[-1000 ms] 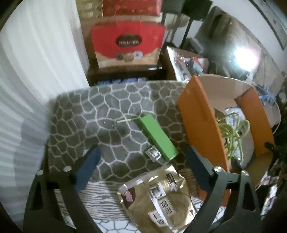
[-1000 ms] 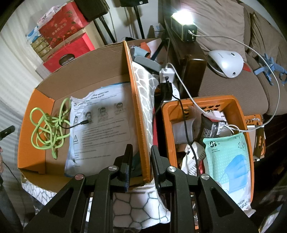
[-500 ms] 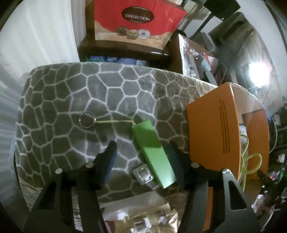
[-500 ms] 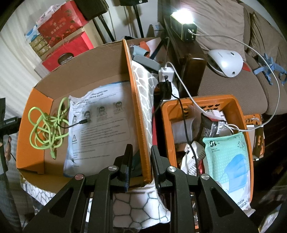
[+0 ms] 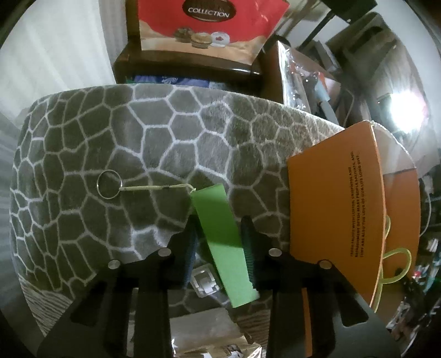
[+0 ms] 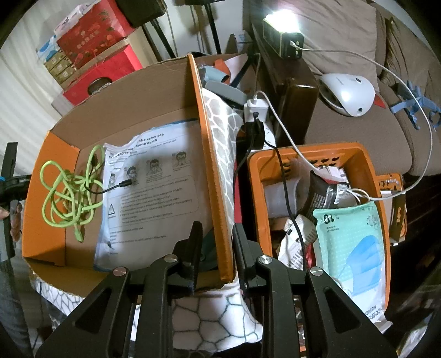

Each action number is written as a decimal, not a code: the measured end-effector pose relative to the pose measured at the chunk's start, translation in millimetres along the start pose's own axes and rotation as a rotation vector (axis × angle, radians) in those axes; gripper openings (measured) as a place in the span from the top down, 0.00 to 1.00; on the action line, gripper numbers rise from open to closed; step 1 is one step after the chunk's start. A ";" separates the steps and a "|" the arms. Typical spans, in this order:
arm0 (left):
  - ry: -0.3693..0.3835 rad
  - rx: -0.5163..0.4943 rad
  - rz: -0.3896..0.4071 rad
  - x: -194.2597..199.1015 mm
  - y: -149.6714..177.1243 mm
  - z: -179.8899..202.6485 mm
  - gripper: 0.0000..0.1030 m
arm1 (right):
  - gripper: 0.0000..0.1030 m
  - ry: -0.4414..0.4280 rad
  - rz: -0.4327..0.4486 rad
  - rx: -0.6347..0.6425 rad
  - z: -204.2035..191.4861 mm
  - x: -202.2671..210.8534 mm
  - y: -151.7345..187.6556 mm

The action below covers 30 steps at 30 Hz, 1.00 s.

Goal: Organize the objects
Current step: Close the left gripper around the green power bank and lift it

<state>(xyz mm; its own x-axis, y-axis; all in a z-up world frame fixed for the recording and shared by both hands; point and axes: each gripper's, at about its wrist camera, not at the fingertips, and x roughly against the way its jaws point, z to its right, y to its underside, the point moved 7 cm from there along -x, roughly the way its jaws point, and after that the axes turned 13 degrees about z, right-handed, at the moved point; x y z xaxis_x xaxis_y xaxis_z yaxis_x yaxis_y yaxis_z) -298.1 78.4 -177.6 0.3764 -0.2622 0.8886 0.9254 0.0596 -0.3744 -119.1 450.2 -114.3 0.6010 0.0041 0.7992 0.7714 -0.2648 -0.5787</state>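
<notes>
A green power bank (image 5: 223, 242) with a cord and metal ring (image 5: 109, 184) lies on the grey patterned cloth (image 5: 137, 143). My left gripper (image 5: 219, 242) has its jaws on both sides of the power bank, closed against it. The orange cardboard box (image 5: 333, 209) stands to its right. In the right wrist view, my right gripper (image 6: 216, 247) is shut on the orange box's side wall (image 6: 212, 176). Inside the box lie a green cable (image 6: 69, 192) and a mask packet (image 6: 154, 187).
A small white adapter (image 5: 205, 281) and a brown packet (image 5: 209, 336) lie near the left gripper. An orange basket (image 6: 317, 209) with packets and cables stands right of the box. Red gift boxes (image 5: 204, 24) stand behind the cloth. A sofa (image 6: 358, 68) is far right.
My left gripper has moved forward over the power bank and its jaws have narrowed from wide open to closed on it. The right gripper has held still on the box wall.
</notes>
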 end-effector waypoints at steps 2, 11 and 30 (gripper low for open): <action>0.004 -0.002 0.008 1.8 -0.8 1.5 0.78 | 0.79 0.001 0.000 0.001 -0.5 0.1 0.4; 0.015 -0.034 0.039 16.0 -1.6 11.7 0.80 | 0.89 -0.004 0.018 -0.010 2.4 8.4 -7.1; 0.086 -0.055 0.182 81.0 -19.3 30.2 0.81 | 0.91 0.004 0.026 0.040 -2.1 12.4 -11.0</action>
<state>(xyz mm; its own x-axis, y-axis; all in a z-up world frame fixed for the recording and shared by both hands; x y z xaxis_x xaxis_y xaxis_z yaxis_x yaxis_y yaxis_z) -284.0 85.1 -90.5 0.5297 -0.3332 0.7800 0.8377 0.0610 -0.5428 -120.5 451.2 -97.6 0.6203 -0.0062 0.7844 0.7633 -0.2257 -0.6054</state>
